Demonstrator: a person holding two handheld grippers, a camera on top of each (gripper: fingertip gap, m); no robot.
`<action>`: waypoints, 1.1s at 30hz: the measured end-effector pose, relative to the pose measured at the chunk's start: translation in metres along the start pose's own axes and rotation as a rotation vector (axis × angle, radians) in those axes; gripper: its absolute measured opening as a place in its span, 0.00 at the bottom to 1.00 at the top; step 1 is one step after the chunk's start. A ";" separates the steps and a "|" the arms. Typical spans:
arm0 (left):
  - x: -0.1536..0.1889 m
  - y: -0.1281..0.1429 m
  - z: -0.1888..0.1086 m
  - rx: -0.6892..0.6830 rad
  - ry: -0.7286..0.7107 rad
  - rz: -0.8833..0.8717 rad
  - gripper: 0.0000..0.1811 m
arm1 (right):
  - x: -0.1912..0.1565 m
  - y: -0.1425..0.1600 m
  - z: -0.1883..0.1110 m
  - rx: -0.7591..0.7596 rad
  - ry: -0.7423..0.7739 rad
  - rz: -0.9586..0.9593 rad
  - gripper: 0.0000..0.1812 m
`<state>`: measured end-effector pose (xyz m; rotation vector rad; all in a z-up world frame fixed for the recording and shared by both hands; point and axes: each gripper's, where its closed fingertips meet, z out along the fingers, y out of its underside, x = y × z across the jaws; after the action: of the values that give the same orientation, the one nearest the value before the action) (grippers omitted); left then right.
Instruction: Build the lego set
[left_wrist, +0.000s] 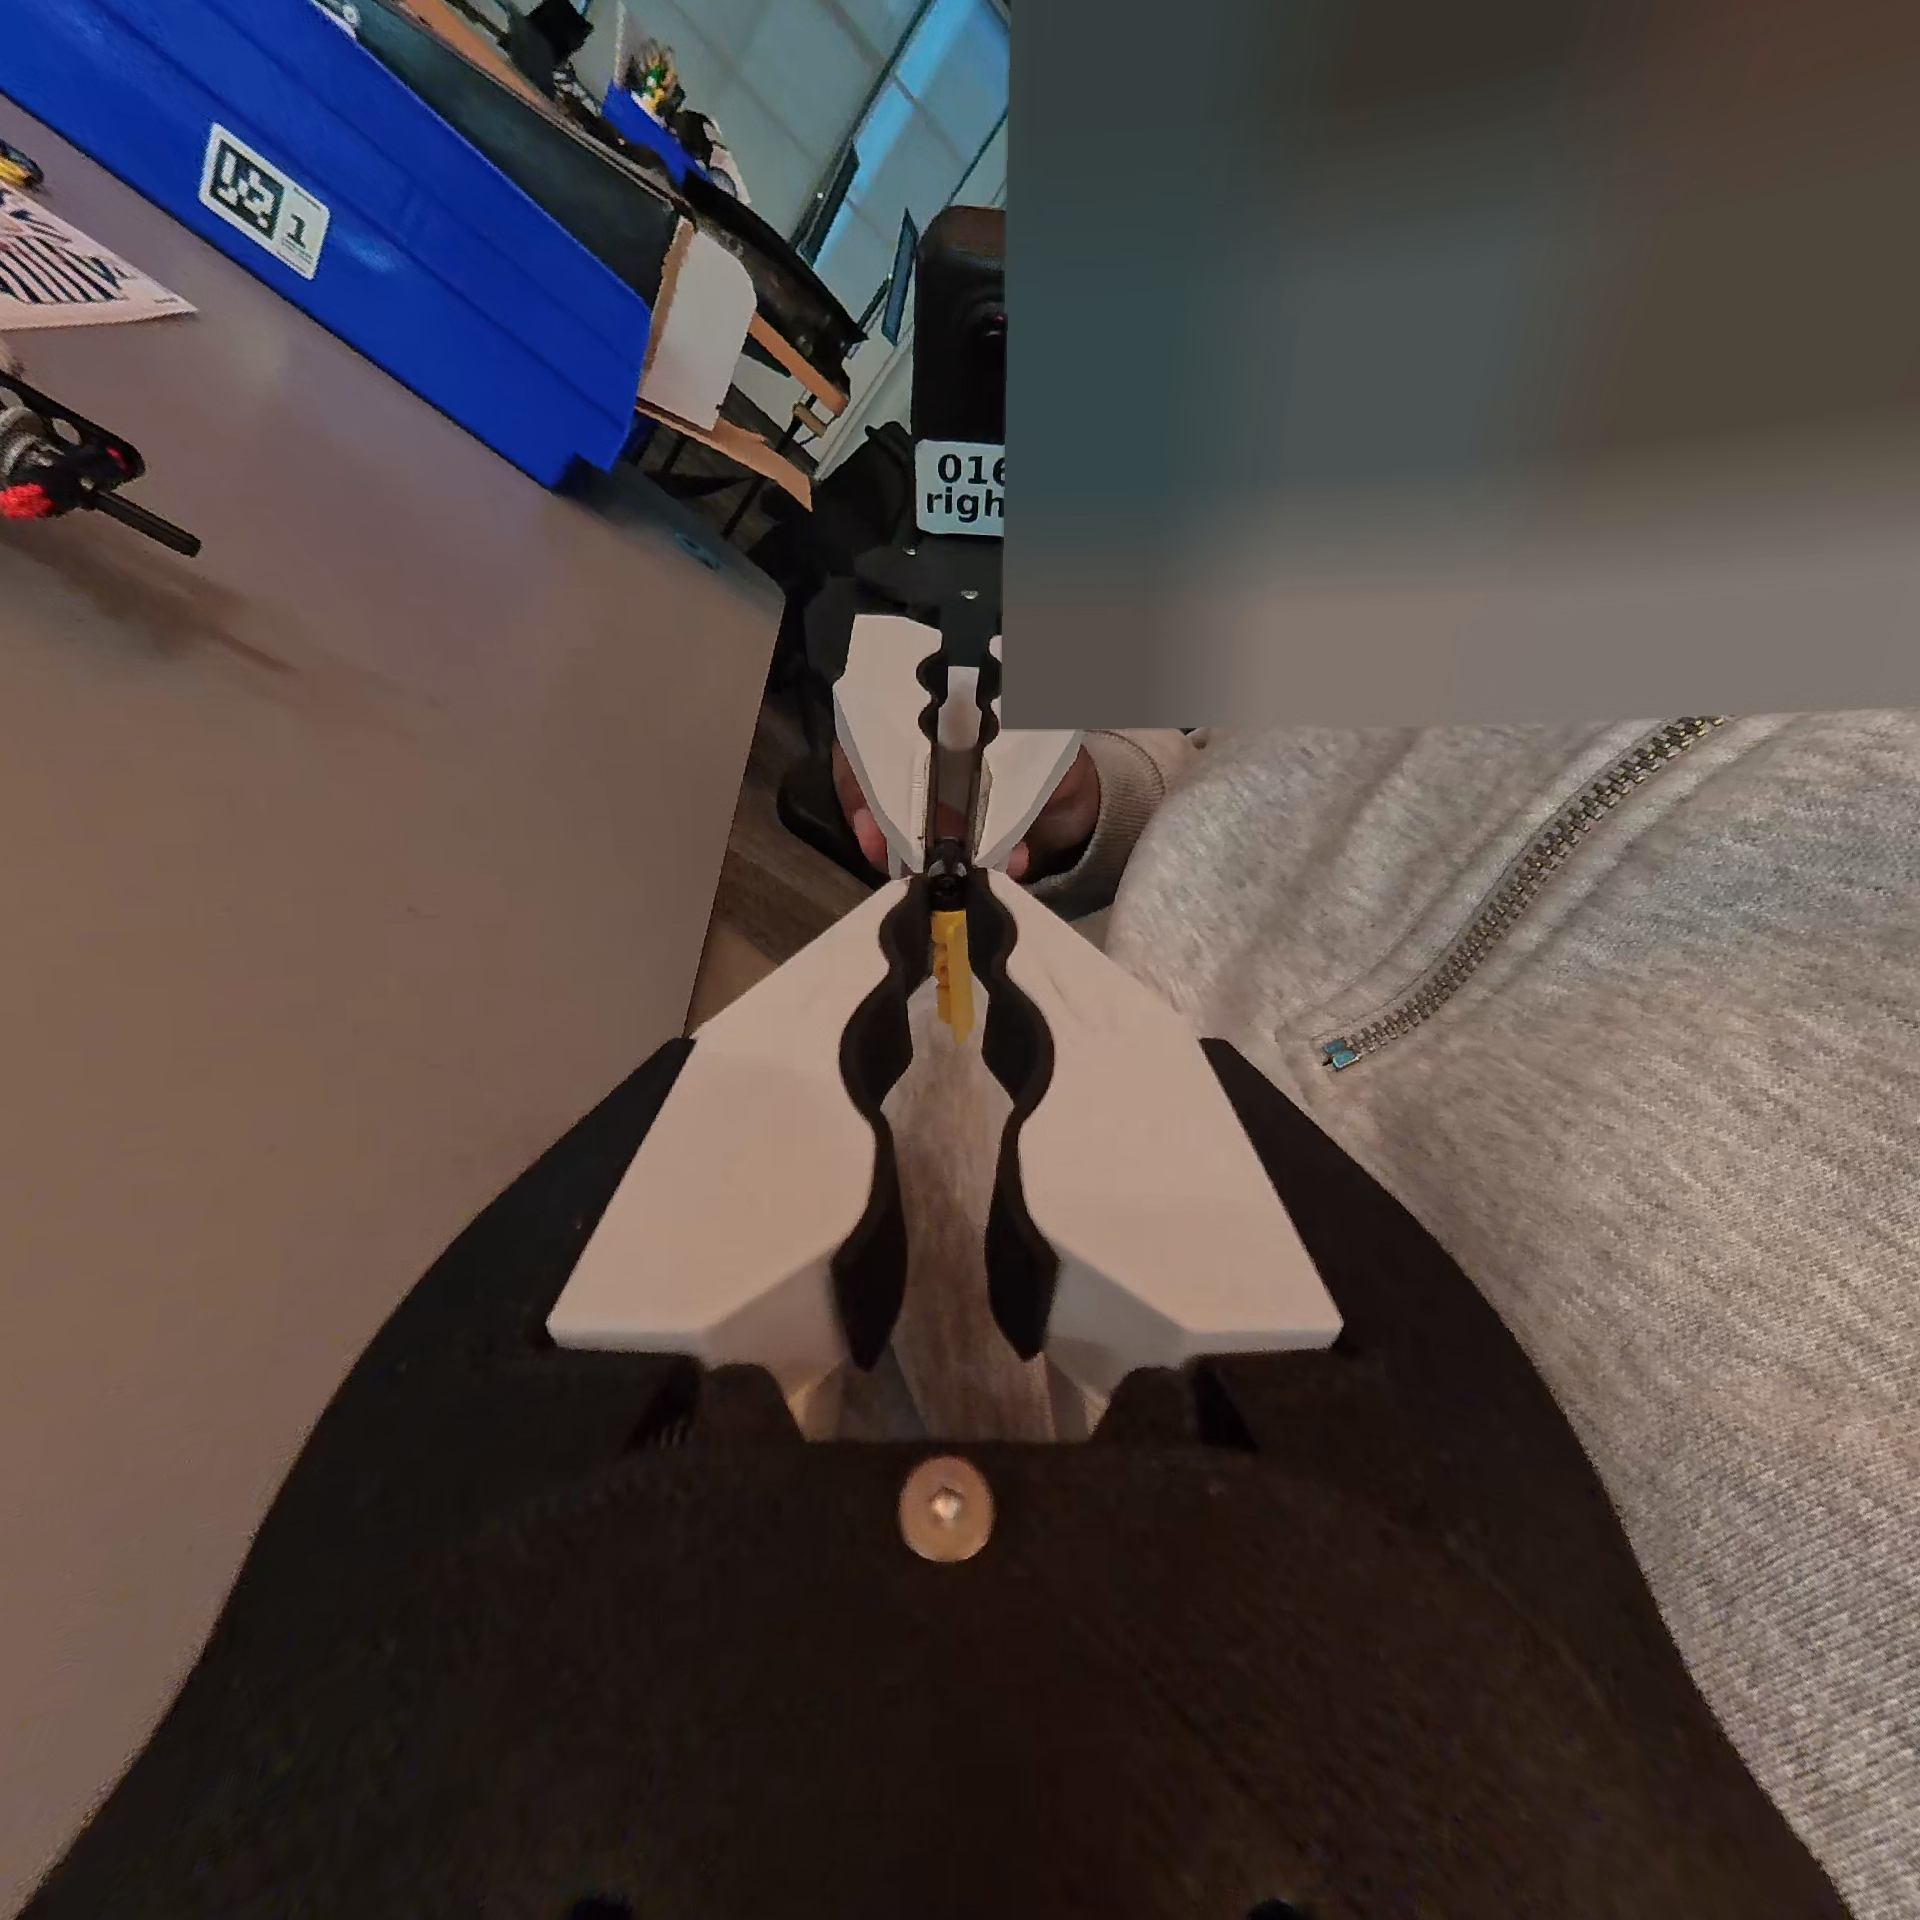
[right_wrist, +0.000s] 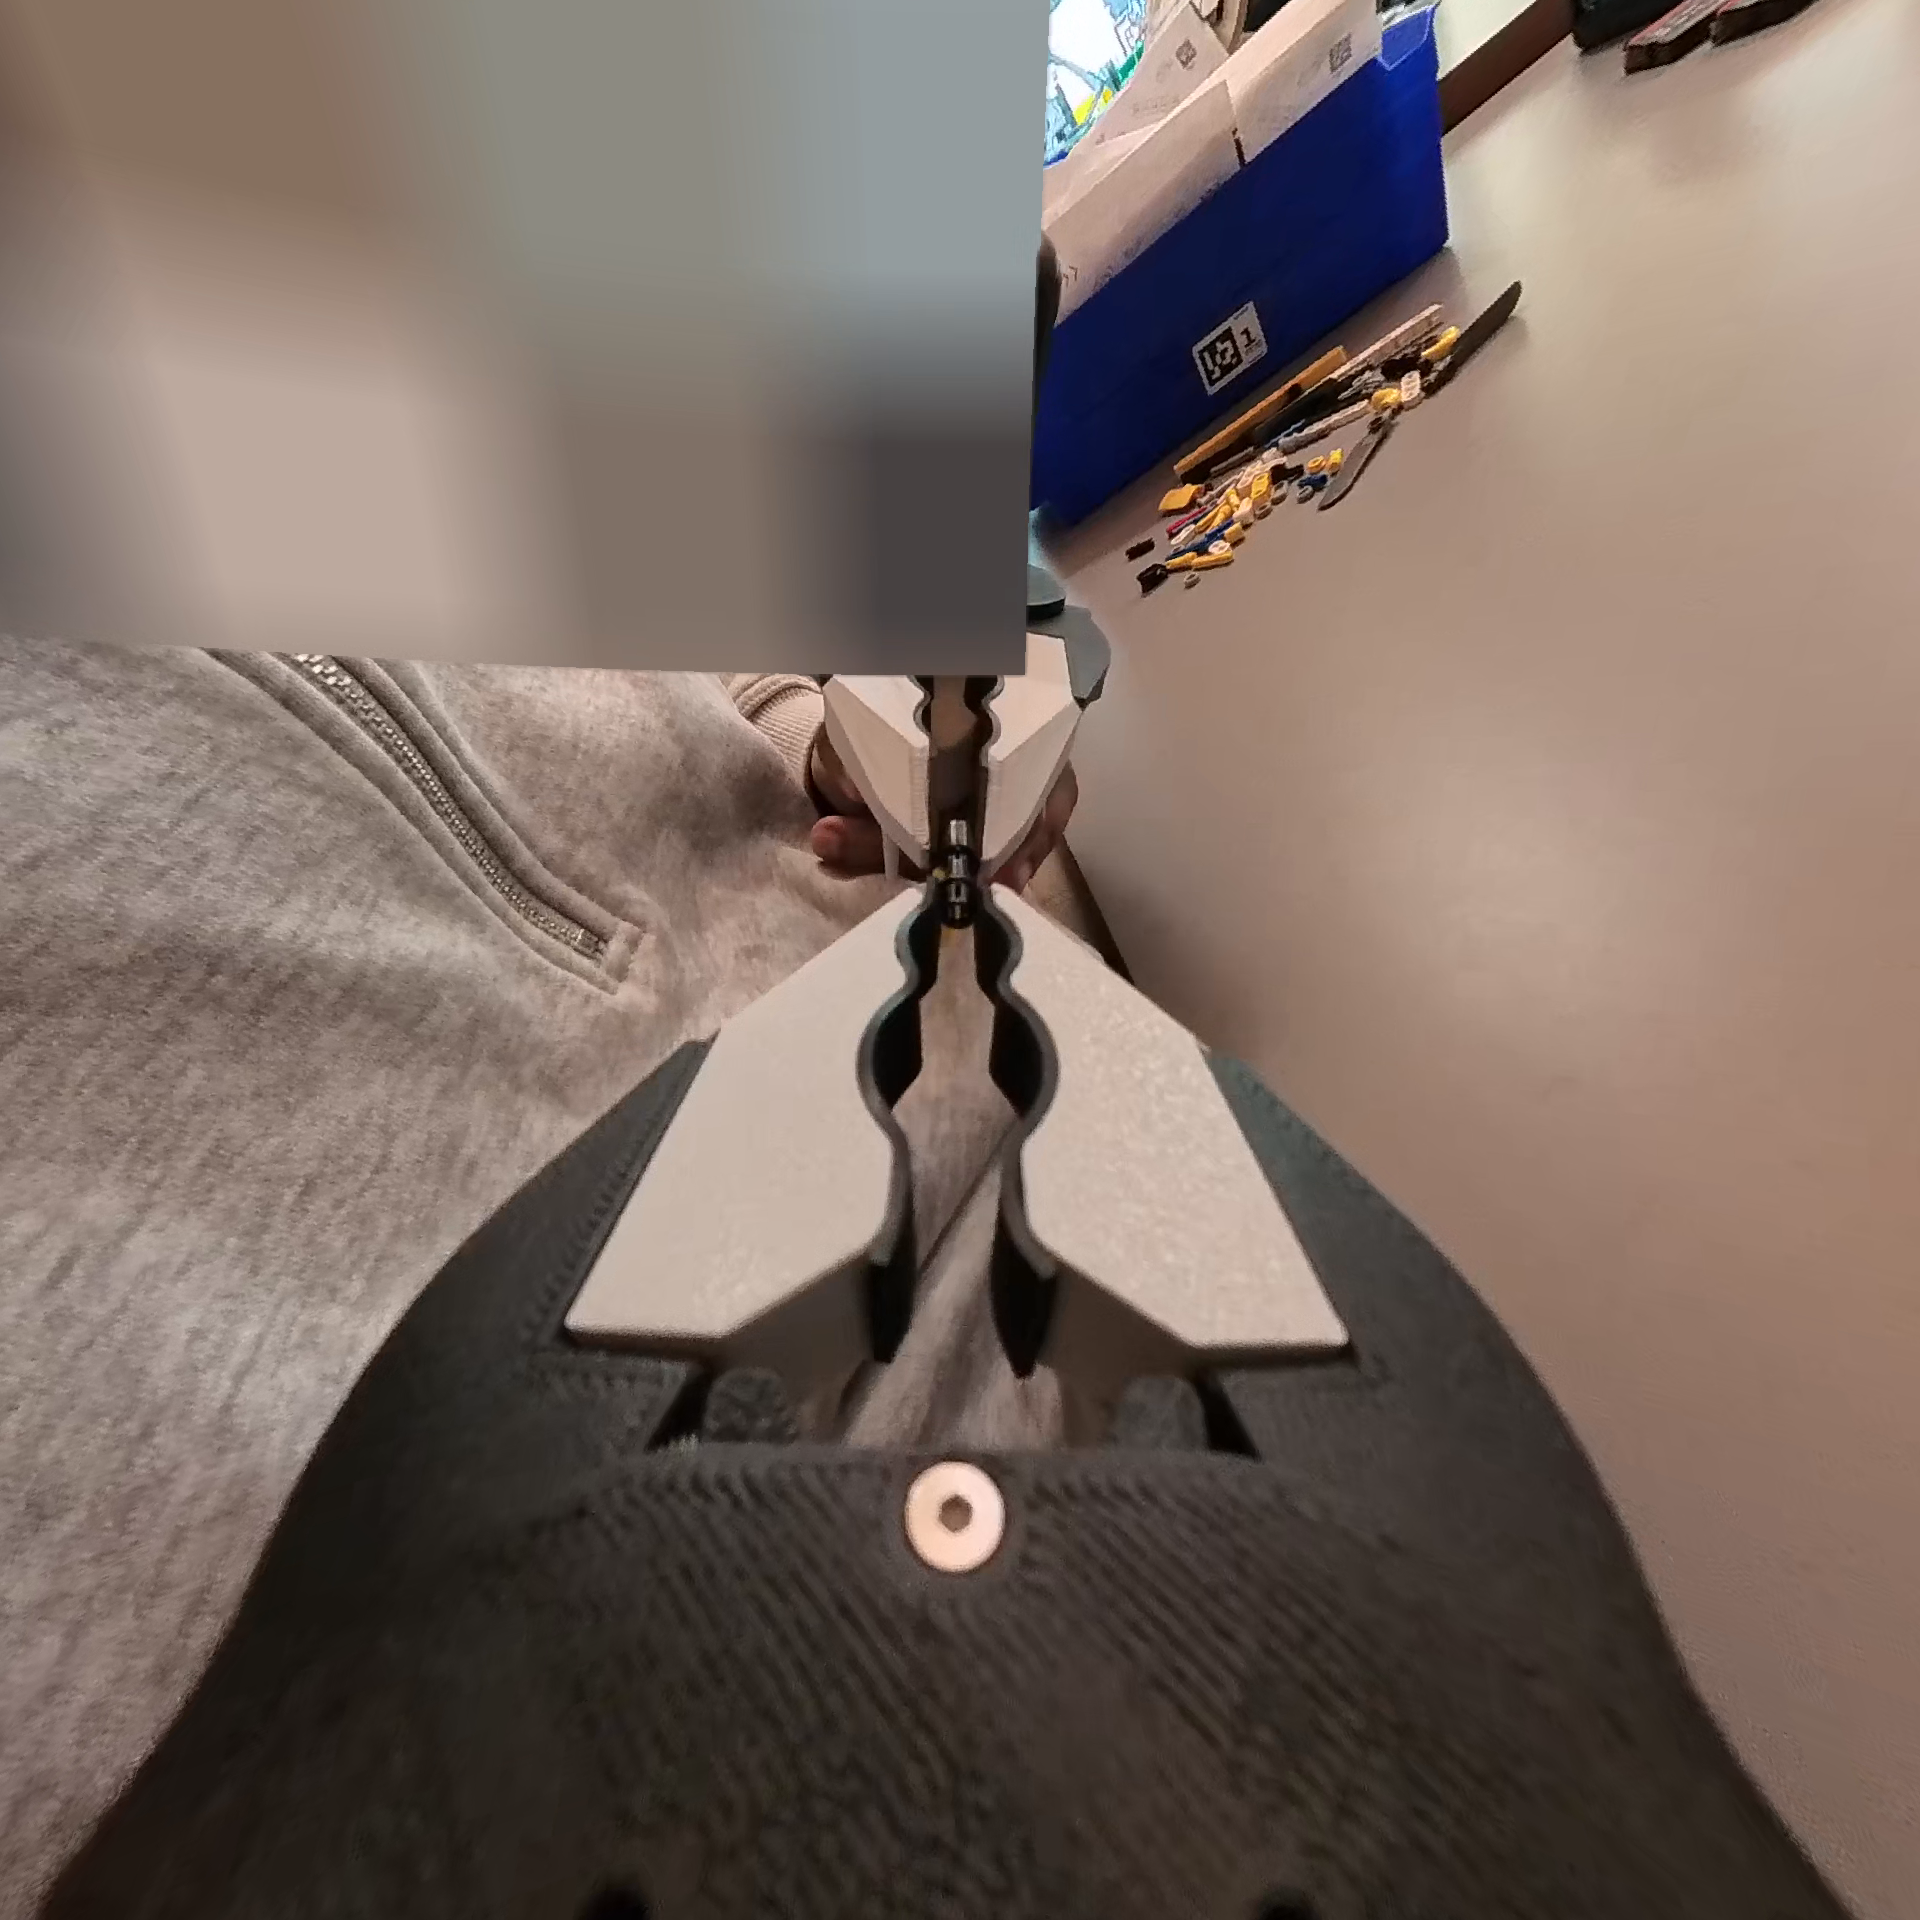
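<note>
Fingers of the left gripper (left_wrist: 948, 914), white wedges with wavy black rubber pads, are clamped on a small yellow studded plastic lego piece (left_wrist: 951, 977). Tip to tip opposite, the right gripper (right_wrist: 956, 912) is pinched on a short black ribbed lego pin (right_wrist: 956, 894). A mating step is judged in hand; straight axial pressing appears needed next. Loose hard lego parts (right_wrist: 1299, 468) lie well beyond the fingertips on the smooth grey table (right_wrist: 1507, 935).

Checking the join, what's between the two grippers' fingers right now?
In the left wrist view, a yellow piece and a small black piece bridge the left gripper and right gripper.
</note>
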<state>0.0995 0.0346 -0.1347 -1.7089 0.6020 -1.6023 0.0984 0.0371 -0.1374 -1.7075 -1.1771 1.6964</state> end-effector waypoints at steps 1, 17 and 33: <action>-0.001 0.000 0.000 -0.003 -0.001 -0.003 0.03 | 0.000 0.000 0.000 0.005 0.000 0.003 0.03; -0.004 0.010 0.002 -0.053 0.000 -0.037 0.03 | 0.002 0.008 0.002 -0.029 -0.031 0.045 0.02; -0.005 0.009 0.005 -0.048 0.012 -0.070 0.02 | 0.003 0.006 0.006 -0.055 -0.022 0.020 0.02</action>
<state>0.1046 0.0333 -0.1444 -1.7740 0.5963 -1.6602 0.0941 0.0349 -0.1445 -1.7431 -1.2313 1.7141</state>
